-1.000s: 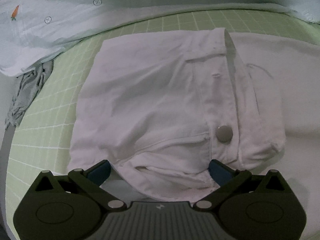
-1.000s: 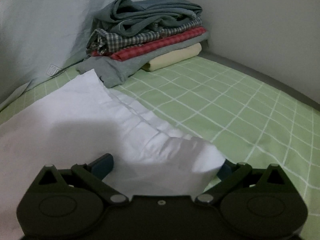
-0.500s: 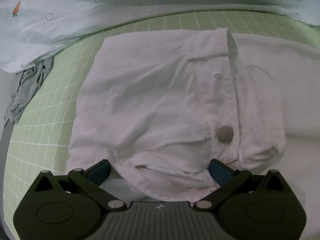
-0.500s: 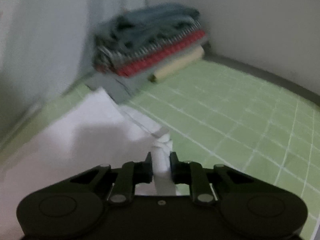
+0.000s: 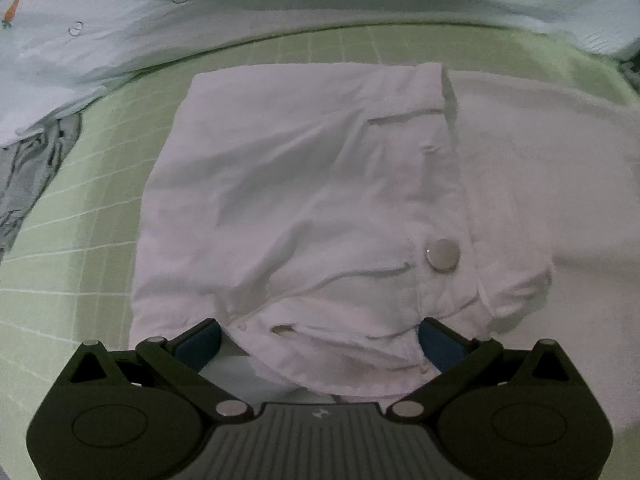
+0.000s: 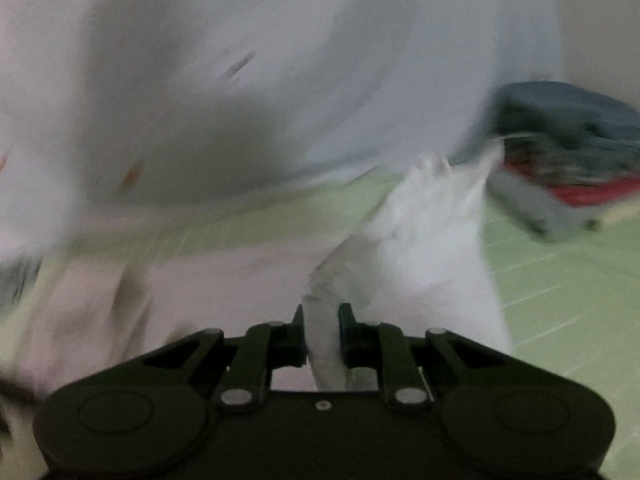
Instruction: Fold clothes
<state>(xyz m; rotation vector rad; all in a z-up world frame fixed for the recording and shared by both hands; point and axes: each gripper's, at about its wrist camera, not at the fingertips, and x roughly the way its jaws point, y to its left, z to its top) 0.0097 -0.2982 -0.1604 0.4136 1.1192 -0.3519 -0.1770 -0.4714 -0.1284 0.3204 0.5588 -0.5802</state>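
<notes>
1. Two blue pads of the left gripper (image 5: 318,338) stand wide apart, flanking the waistband of the white trousers (image 5: 304,208); their length runs rightward across the green sheet (image 5: 80,240).
2. Right gripper (image 6: 322,330) pinches the trouser-leg end (image 6: 420,248), lifted, blurred.

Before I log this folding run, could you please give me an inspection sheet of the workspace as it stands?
Surface: green checked sheet.
Job's things: white trousers lying flat, metal button facing up; their far end lifted, blurred.
Clutter: stack of folded clothes; grey garment at the edge.
Grippers: left gripper open around the trousers' near edge; right gripper shut on white cloth.
Cables: nothing seen.
Surroundings: pale carrot-print fabric behind.
</notes>
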